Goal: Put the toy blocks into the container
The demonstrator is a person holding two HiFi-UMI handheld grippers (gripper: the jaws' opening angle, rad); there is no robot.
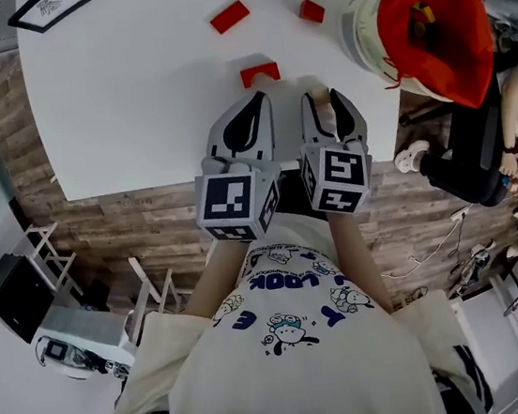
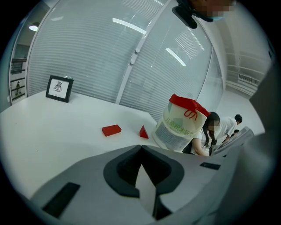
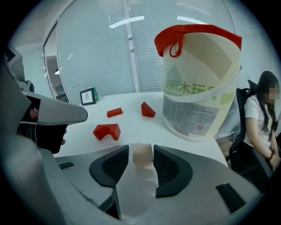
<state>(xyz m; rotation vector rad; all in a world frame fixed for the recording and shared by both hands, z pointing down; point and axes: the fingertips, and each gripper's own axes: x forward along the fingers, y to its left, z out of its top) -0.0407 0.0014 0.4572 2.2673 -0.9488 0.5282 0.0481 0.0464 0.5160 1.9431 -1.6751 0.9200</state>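
At the table's [image 1: 132,104] near edge, my right gripper [image 3: 142,150] brackets a pale block [image 3: 142,155], jaws apart, not clamped. My left gripper [image 2: 141,148] is closed, empty. Red arch [image 1: 259,73] lies just ahead; red bar [image 1: 229,16] and wedge [image 1: 311,11] lie farther, near the container [image 1: 361,32].

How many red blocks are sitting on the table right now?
3: a flat brick at the far left, a wedge beside the container, and an arch nearest. More may be hidden inside the container.
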